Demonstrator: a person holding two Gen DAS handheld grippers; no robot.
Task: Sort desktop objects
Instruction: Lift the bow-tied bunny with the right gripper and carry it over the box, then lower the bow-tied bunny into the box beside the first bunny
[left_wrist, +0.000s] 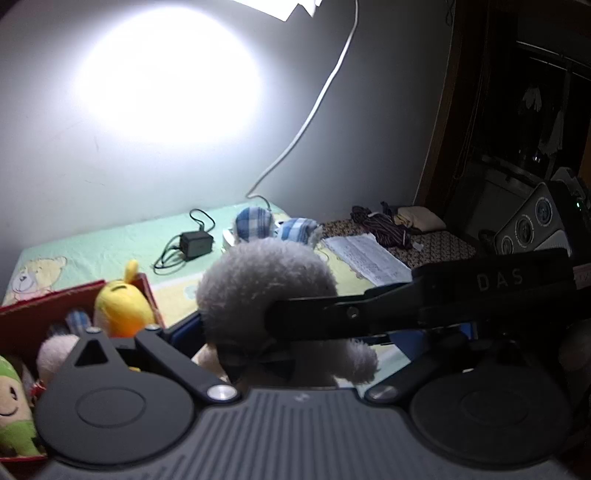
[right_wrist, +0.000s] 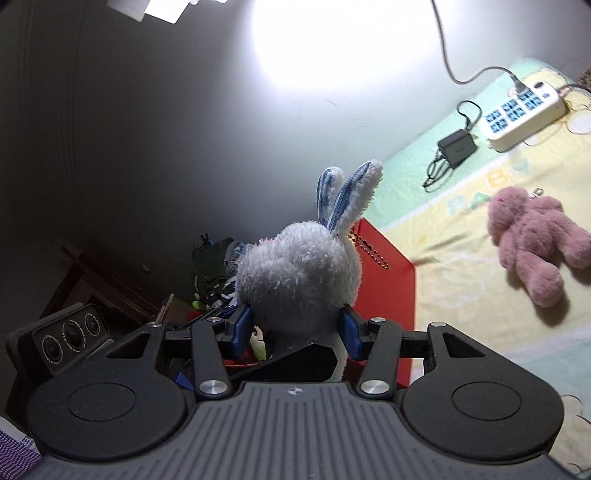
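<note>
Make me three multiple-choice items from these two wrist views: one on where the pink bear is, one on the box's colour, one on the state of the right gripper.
1. Where is the pink bear?
A. inside the box
B. lying on the tablecloth, apart from the box
C. between the right gripper's fingers

2. What colour is the box?
A. red
B. green
C. white

3. What is the right gripper doing?
A. wide open, with nothing between its fingers
B. shut on a charger
C. shut on the white rabbit

Answers:
1 B: the pink bear lies on the tablecloth, clear of the box.
2 A: the box's wall is plainly red.
3 C: the right gripper has its blue pads pressed against both sides of the white rabbit.
</note>
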